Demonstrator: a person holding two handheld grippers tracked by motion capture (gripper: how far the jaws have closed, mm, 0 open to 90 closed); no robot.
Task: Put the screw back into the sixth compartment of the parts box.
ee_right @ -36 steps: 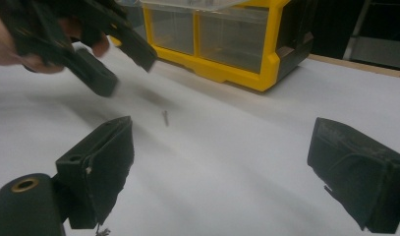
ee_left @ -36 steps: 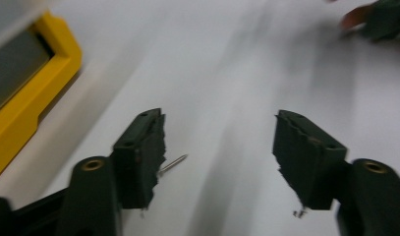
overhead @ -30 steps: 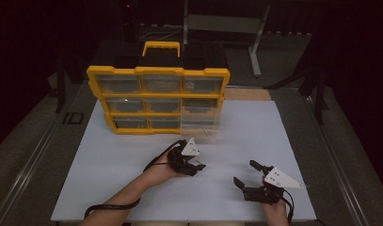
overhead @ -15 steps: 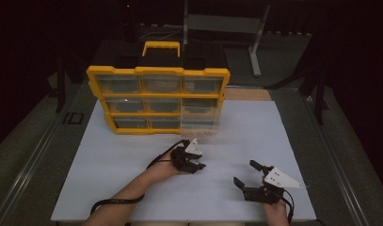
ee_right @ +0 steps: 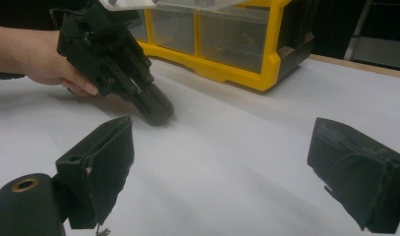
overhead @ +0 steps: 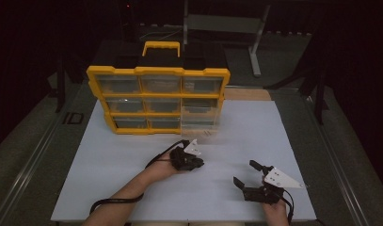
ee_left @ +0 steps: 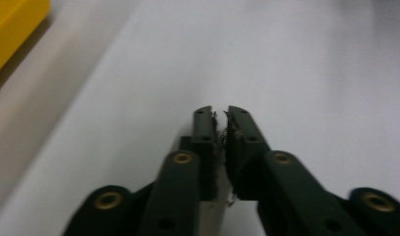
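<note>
- The left gripper (overhead: 196, 164) rests low over the white counter (overhead: 109, 160), its jaws just pressed together with nothing between them.
- The right gripper (overhead: 245, 173) hovers spread wide, empty.
- The yellow drawer organizer (overhead: 158, 71) stands near the left gripper, at the counter's far side.

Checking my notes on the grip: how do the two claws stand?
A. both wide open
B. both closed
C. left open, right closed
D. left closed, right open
D: the left claw has its jaws nearly together with nothing between them, while the right claw gapes wide over the white table.
</note>
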